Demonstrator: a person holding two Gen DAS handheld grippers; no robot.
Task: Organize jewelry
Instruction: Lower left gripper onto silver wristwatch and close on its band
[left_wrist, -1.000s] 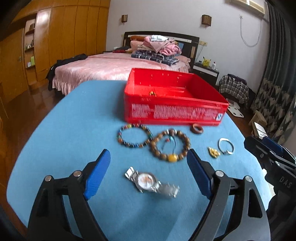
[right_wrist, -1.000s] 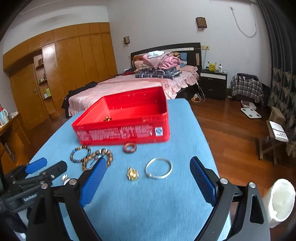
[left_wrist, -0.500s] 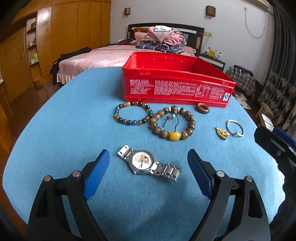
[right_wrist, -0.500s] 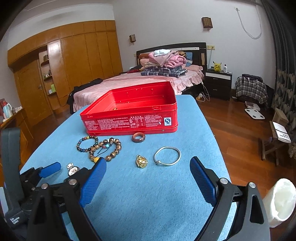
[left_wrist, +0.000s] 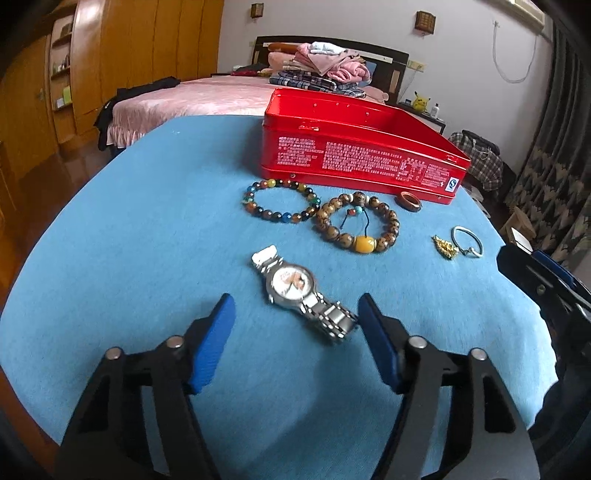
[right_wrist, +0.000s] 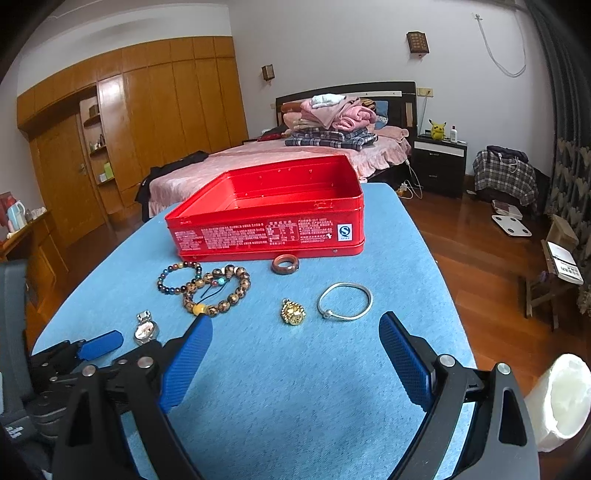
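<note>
A silver watch (left_wrist: 291, 286) lies on the blue table cloth (left_wrist: 147, 258). My left gripper (left_wrist: 295, 314) hangs low over it with its jaws closing. The band's near end sits between the blue pads (left_wrist: 216, 332), which are not pressing on it. Beyond the watch lie a multicolour bead bracelet (left_wrist: 274, 215), a wooden bead bracelet (left_wrist: 365, 243), a brown ring (left_wrist: 410, 207), a gold pendant (right_wrist: 293, 313) and a silver bangle (right_wrist: 343, 317). The open red tin box (right_wrist: 266, 229) stands behind them. My right gripper (right_wrist: 295, 325) is open just short of the pendant, holding nothing.
The table's right edge drops to a wooden floor (right_wrist: 480, 266). A white roll (right_wrist: 561, 398) shows at the lower right of the right wrist view. A bed (right_wrist: 295, 162) piled with folded clothes and a wooden wardrobe (right_wrist: 166, 110) stand behind the table.
My left gripper has sunk and come nearer to the watch, and its jaws have narrowed around the band's end. The right gripper has hardly moved.
</note>
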